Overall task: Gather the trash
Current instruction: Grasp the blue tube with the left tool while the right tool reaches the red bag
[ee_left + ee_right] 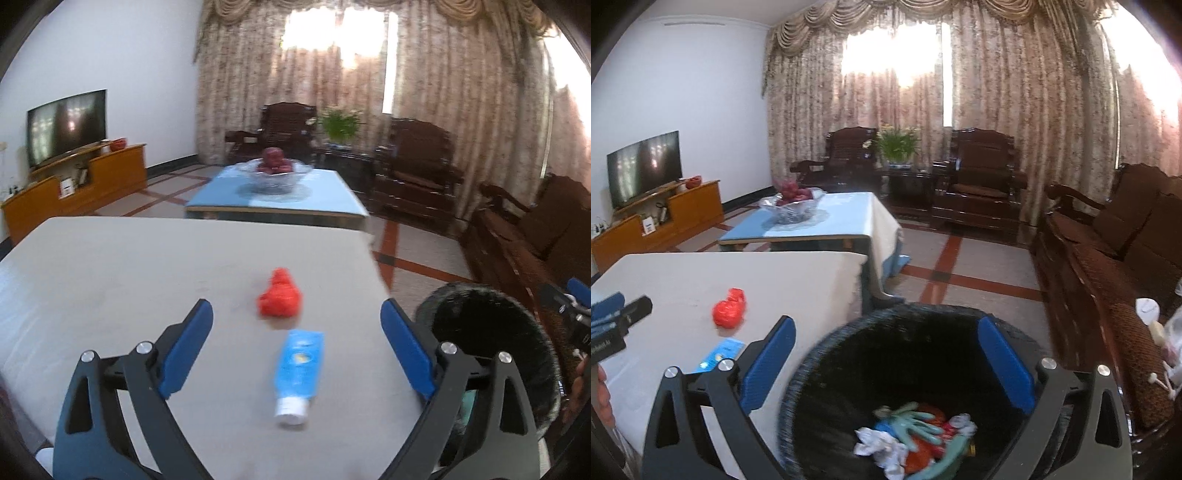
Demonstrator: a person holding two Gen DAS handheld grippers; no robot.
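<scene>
White table [110, 266] bears blue tube [299, 363], cap [291, 408] toward left claw [297, 325].

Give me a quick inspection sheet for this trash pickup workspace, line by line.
Surface: white table, mostly bare.
Job's things: blue tube lying flat, white cap nearest the camera; red crumpled bag beyond it; black bin beside the table, holding gloves and wrappers.
Clutter: nothing seen.
Grippers: left gripper jaws open above the tube; right gripper jaws open over the bin.
Cables: nothing seen.
Surroundings: fruit bowl, television, armchairs.
</scene>
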